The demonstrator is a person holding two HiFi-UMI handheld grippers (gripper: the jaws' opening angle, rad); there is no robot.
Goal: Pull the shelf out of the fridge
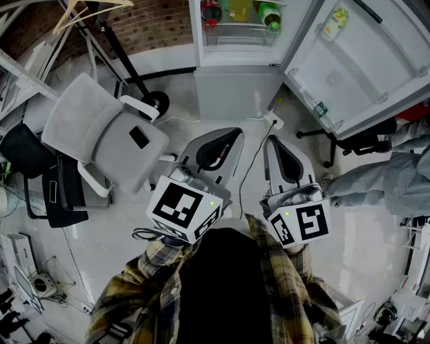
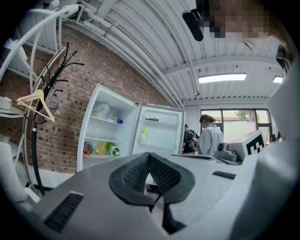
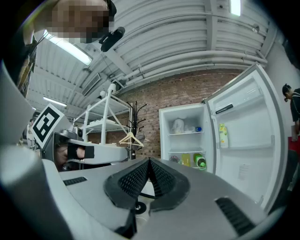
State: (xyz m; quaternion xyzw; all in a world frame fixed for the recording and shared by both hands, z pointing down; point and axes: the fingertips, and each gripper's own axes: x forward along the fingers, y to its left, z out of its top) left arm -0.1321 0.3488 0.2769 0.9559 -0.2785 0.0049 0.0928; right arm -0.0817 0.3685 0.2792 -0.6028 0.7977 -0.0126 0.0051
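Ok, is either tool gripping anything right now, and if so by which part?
Nothing is held. The left tool and the right tool are both shut with nothing between them, well short of the open fridge.

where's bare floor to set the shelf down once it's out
Bare floor between the right gripper and the bystander's legs. Crowded in front of the fridge: power strip, cable, coat stand base, office chair.

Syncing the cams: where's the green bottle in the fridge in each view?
Head view: green bottle at top centre, on the shelf.
Left gripper view: bottle left of centre, same shelf.
Right gripper view: bottle right of centre, same shelf.
Shared landmark: the open fridge door, to the bottle's right in all three.
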